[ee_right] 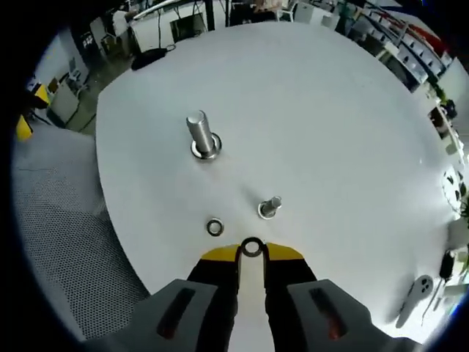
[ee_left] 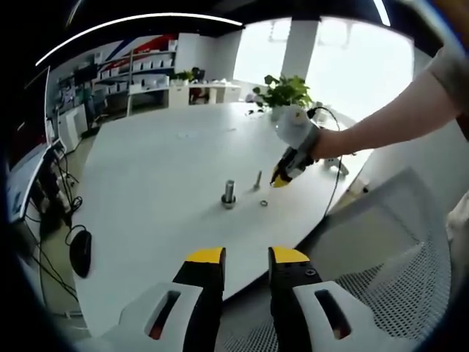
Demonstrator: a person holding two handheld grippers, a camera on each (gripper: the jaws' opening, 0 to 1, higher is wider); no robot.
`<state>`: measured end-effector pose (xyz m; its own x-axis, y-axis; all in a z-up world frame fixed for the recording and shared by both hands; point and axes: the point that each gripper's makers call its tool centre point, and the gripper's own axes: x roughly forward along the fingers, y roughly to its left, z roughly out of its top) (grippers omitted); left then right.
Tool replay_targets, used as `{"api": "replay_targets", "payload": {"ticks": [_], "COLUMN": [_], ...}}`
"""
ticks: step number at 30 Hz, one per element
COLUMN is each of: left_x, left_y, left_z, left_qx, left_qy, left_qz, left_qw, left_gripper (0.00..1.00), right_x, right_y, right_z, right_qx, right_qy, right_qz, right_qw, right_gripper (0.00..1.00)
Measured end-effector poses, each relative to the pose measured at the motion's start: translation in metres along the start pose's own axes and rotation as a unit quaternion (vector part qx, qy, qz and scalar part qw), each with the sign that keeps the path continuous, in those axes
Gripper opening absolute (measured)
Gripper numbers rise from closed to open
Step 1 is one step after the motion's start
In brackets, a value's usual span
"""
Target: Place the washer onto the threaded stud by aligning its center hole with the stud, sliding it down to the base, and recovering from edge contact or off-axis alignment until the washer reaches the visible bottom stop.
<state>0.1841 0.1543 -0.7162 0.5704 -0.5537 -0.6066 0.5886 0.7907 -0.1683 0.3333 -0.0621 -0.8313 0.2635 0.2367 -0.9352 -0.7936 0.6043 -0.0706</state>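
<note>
While your right tool [ee_right: 251, 253] pinches a washer [ee_right: 251, 247], a second washer [ee_right: 214, 227] lies on the worktop [ee_right: 330, 117]. Your left tool [ee_left: 245, 258] hangs with jaws apart.

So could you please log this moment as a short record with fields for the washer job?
surface: round white table
large stud: upright, with a collar at its base
small stud: upright, bare
held washer: pinched at the tips of the right gripper
loose washer: flat on the table, left of the fingers in the right gripper view
left gripper: fingers apart, empty, back from the table edge
</note>
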Motion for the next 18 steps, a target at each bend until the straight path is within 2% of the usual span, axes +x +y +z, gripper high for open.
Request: {"api": "replay_targets", "payload": {"ticks": [9,18], "left_x": [0.0,0.0], "left_y": [0.0,0.001], "left_z": [-0.001,0.0], "left_qx": [0.001,0.001], "left_qy": [0.002,-0.001], "left_qz": [0.0,0.001], "left_qw": [1.0,1.0], "left_gripper": [0.21,0.21], "right_x": [-0.012,-0.01], "right_y": [-0.015,-0.013], "right_z": [0.022,0.034], "right_qx": [-0.02,-0.041], "right_qy": [-0.019,-0.024], "right_qz": [-0.021,-0.025], "right_qw": [0.9994,0.9985], "right_gripper": [0.14,0.14]}}
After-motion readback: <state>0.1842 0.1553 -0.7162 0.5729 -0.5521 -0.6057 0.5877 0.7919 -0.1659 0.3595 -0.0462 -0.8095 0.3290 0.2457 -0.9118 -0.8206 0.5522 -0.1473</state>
